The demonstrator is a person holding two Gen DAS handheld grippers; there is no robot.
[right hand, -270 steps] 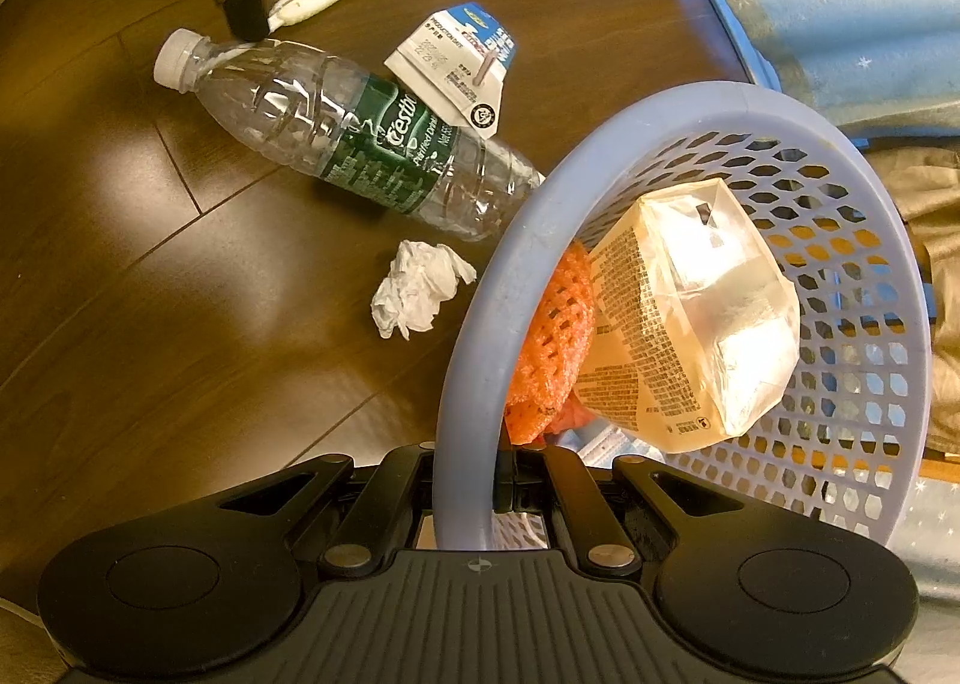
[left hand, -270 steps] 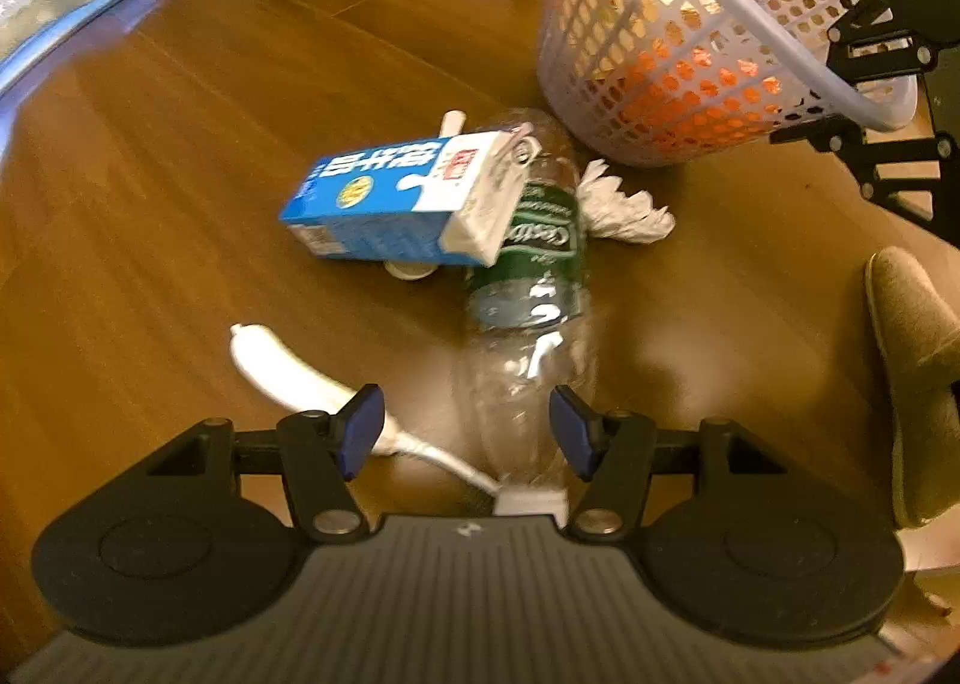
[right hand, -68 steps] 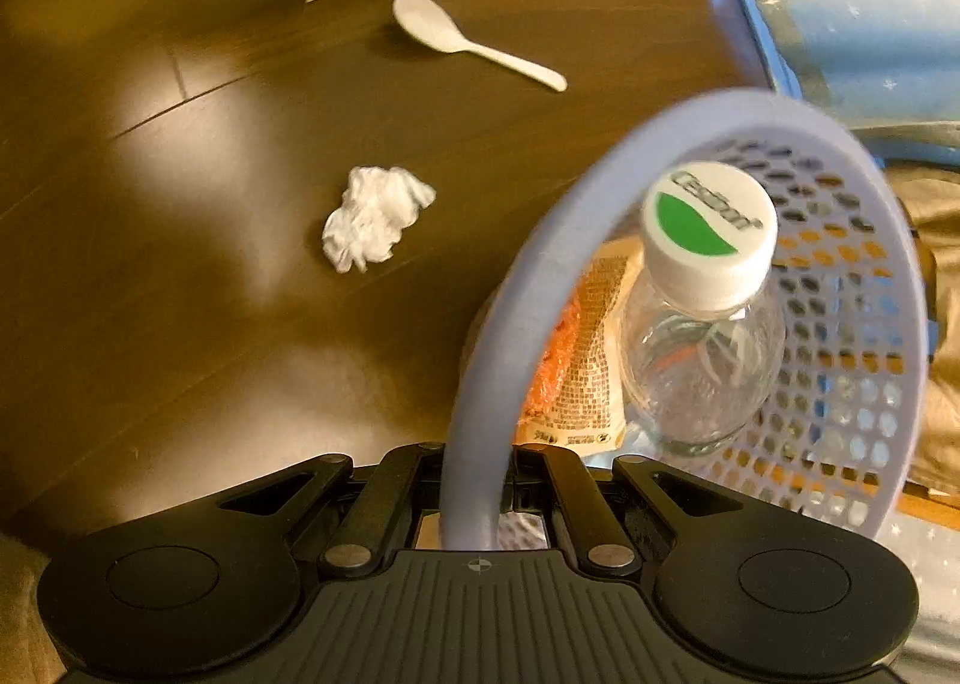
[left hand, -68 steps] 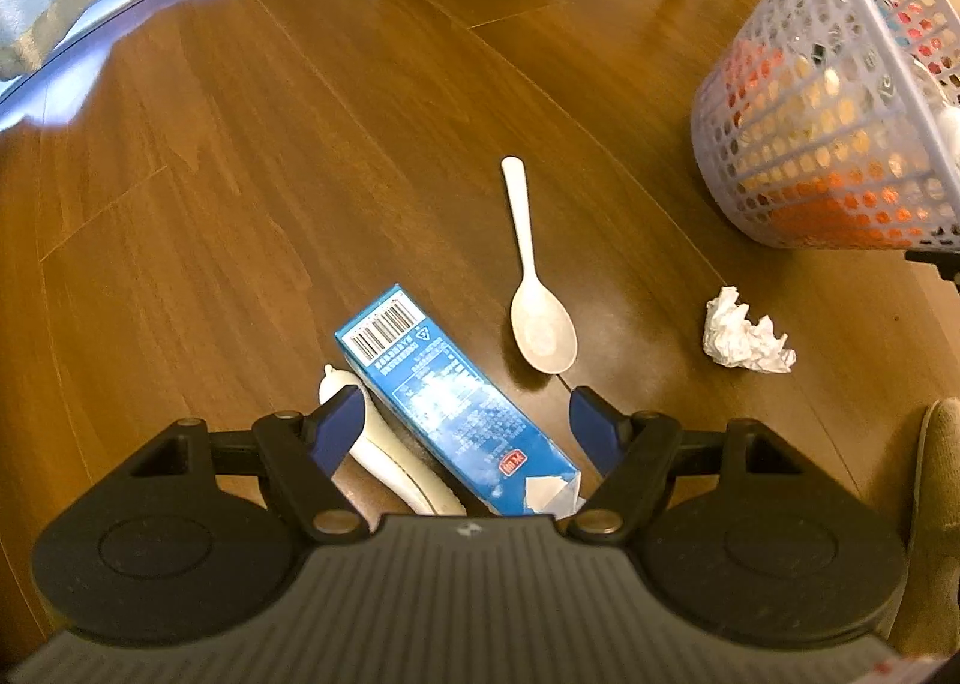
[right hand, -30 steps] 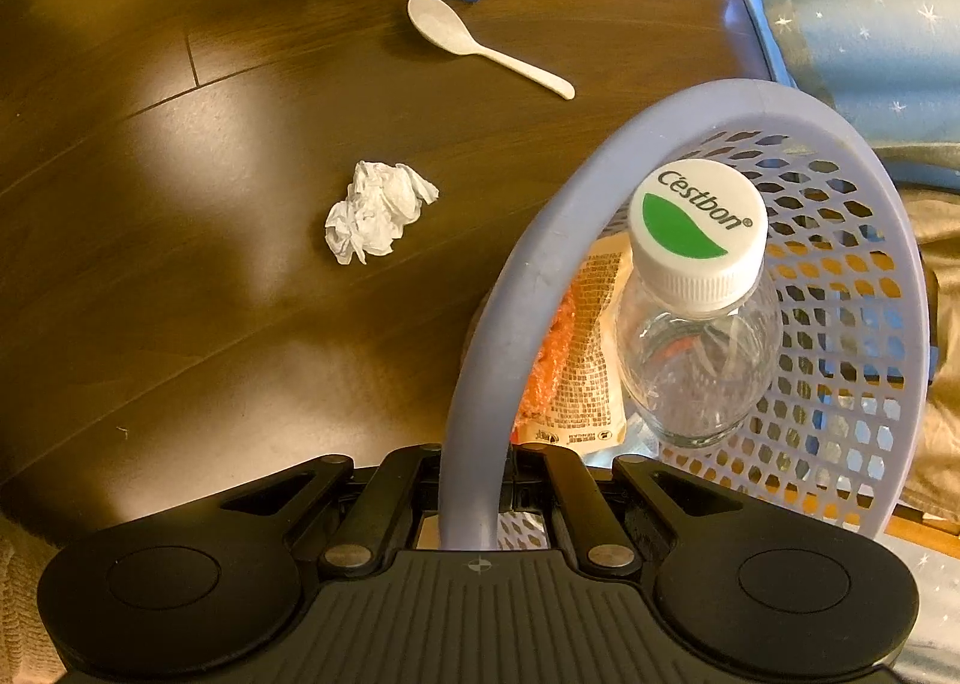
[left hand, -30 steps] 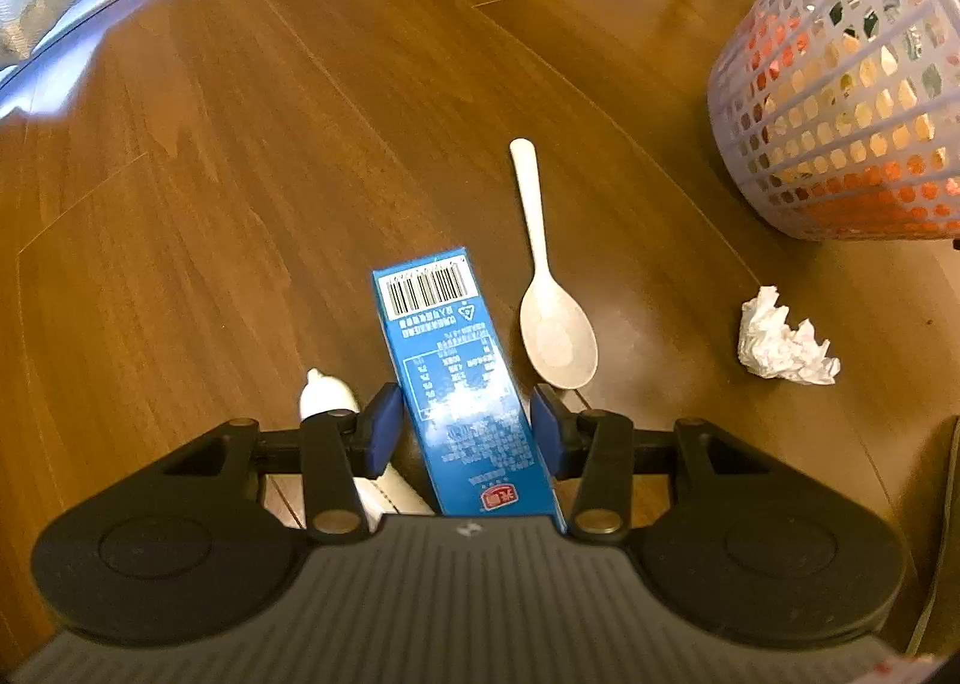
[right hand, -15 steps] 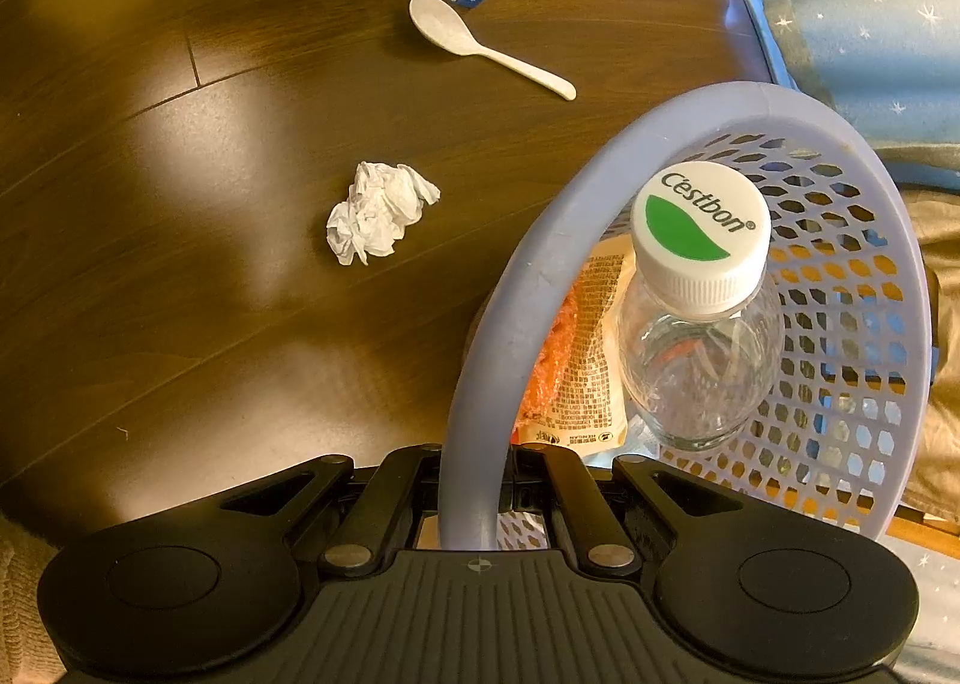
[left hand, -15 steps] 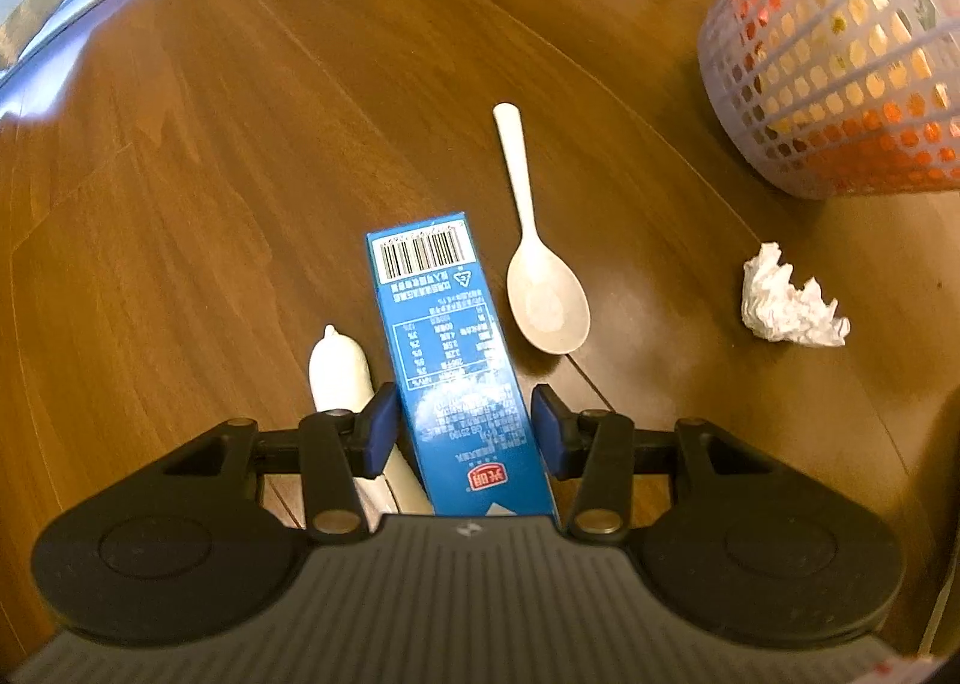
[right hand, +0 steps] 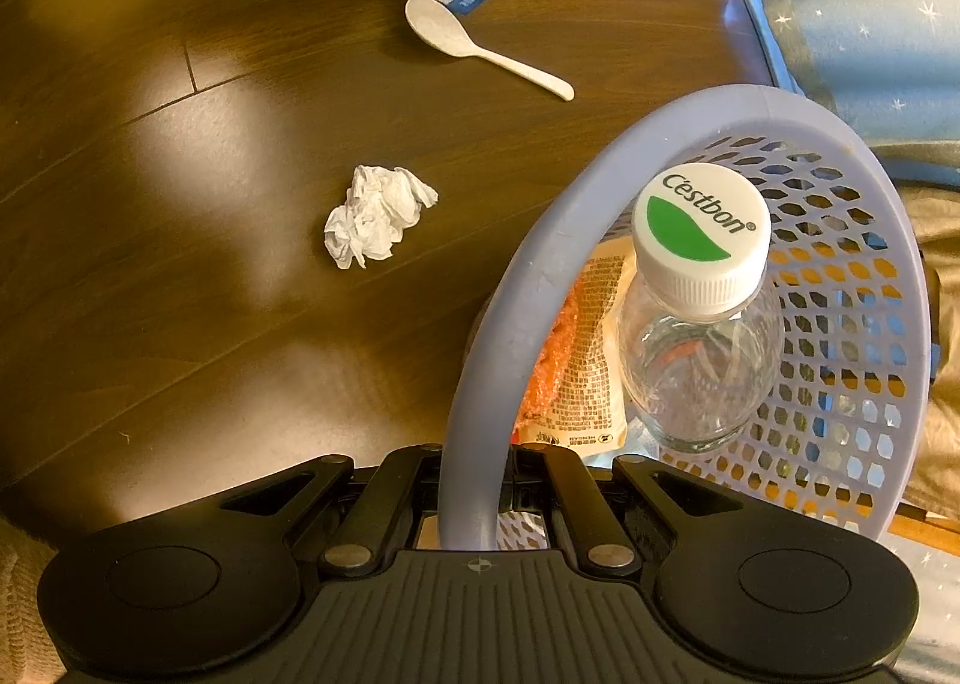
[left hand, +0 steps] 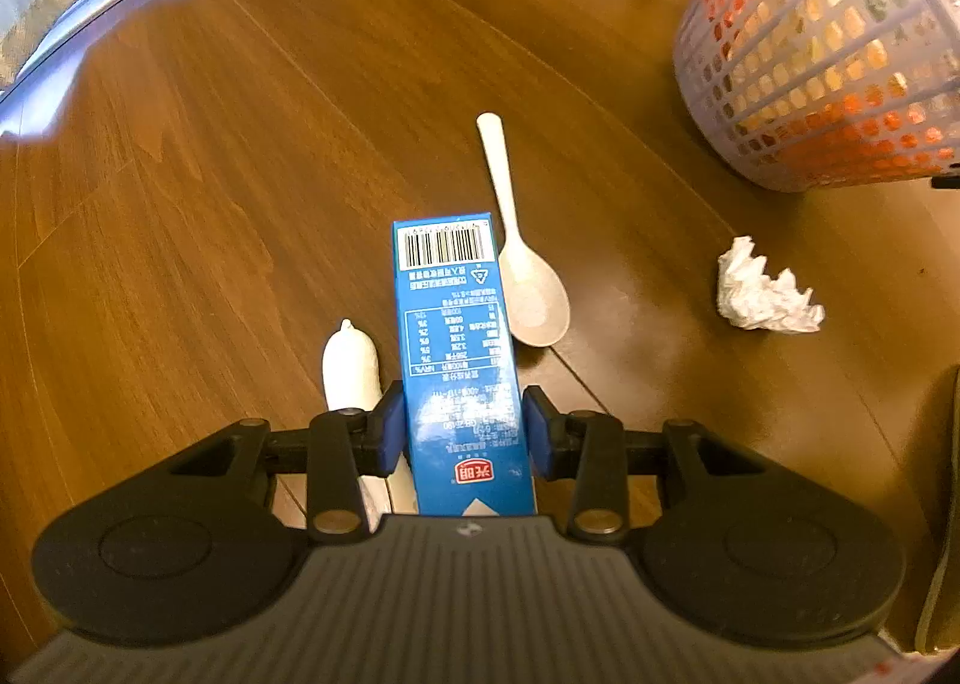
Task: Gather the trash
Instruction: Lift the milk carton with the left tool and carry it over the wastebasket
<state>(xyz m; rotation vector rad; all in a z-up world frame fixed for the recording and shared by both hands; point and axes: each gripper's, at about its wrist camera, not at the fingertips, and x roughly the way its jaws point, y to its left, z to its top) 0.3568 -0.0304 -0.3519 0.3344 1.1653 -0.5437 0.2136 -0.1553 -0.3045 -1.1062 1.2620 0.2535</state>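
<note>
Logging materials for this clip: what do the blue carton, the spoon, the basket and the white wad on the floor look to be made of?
Blue carton: coated paperboard, smooth printed faces and folded edges. Spoon: probably plastic, matte off-white and moulded in one piece. Basket: plastic, pale lilac, with a moulded lattice wall and a smooth rim. White wad: crumpled tissue or paper, soft irregular creases; which one is unclear.

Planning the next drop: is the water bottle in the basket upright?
Upright: the bottle stands in the basket, white cap pointing up.

Wood floor (left hand: 252,156): carton (left hand: 456,336), spoon (left hand: 528,288), tissue (left hand: 762,294), basket (left hand: 828,54).
</note>
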